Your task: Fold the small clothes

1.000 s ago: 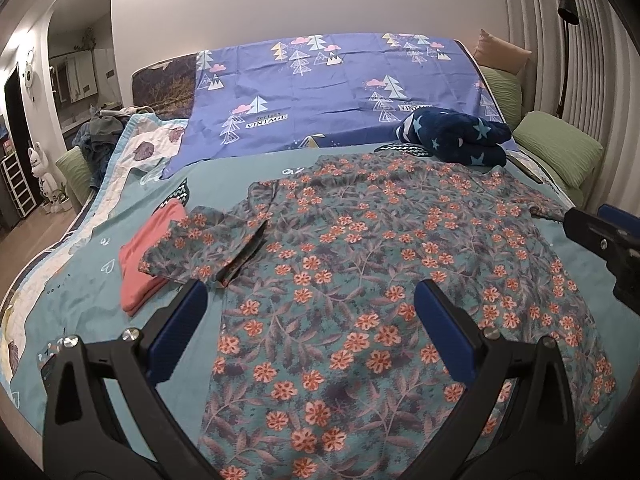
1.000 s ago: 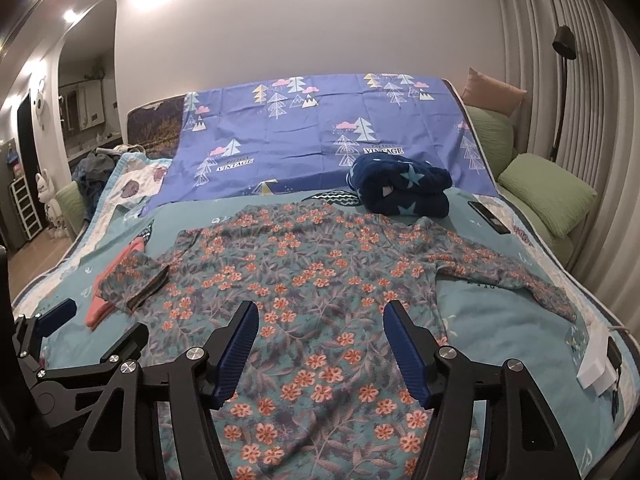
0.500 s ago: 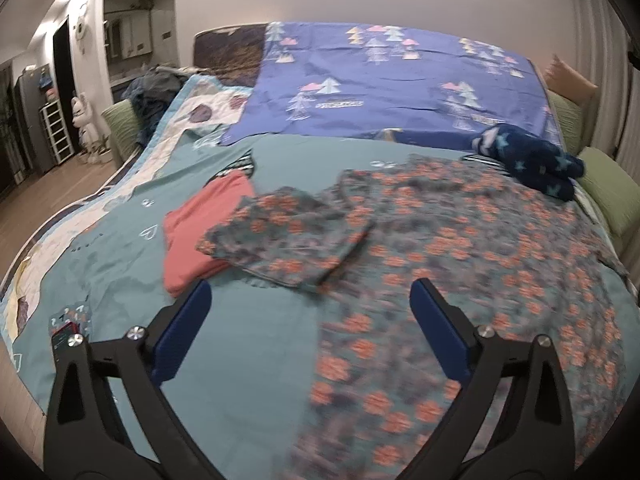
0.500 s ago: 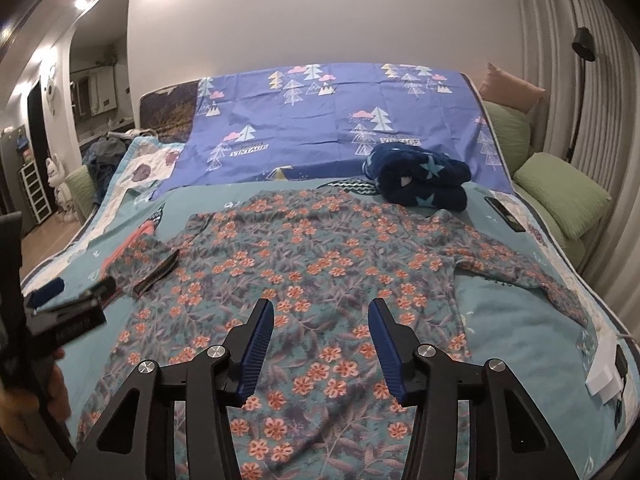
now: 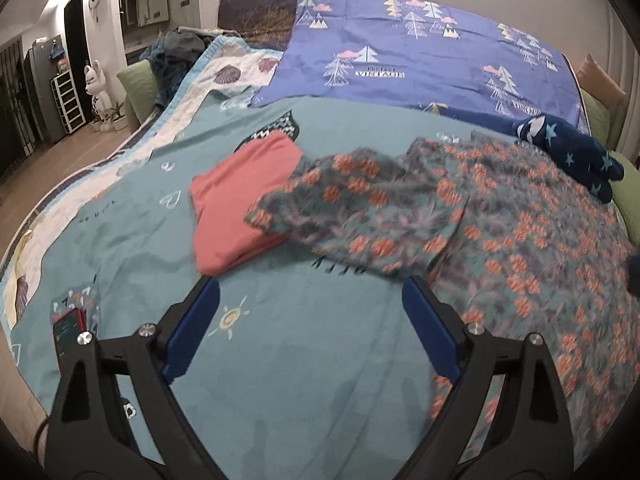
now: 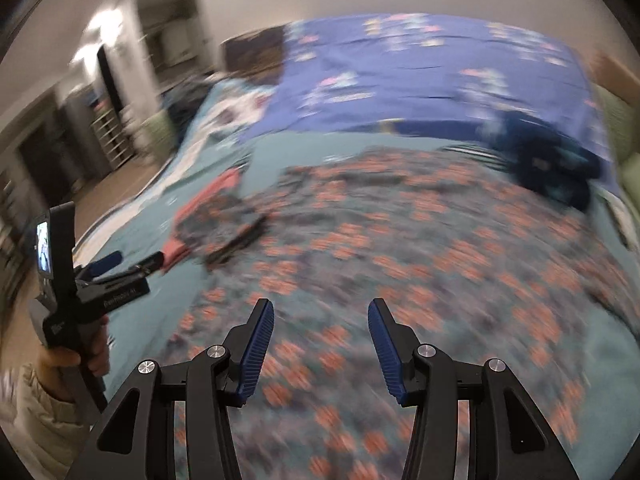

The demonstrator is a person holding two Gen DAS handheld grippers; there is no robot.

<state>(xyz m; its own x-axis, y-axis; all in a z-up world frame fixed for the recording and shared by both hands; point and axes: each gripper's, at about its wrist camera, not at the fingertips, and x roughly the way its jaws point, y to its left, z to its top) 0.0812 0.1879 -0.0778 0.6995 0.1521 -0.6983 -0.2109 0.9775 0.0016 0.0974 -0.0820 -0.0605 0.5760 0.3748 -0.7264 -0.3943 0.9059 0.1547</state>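
Observation:
A teal shirt with orange flowers [image 5: 520,224] lies spread on the bed; its left sleeve [image 5: 360,204] is folded back and rests partly on a folded pink garment [image 5: 240,200]. My left gripper [image 5: 312,324] is open and empty, just short of the sleeve's near edge, above bare bedspread. My right gripper [image 6: 320,340] is open and empty above the shirt's lower body [image 6: 400,272]; that view is blurred. The left gripper [image 6: 132,260] also shows at the left of the right wrist view, pointing at the sleeve.
A folded navy star-patterned cloth [image 5: 572,152] sits at the back right. A purple sheet with trees [image 5: 400,56] covers the bed head. A red phone [image 5: 68,332] lies near the bed's front-left edge. Green pillows [image 5: 136,80] and clothes are piled at the far left.
My left gripper has swung left, from over the shirt's body to in front of the left sleeve. My right gripper has moved left and forward, and its jaws have narrowed a little.

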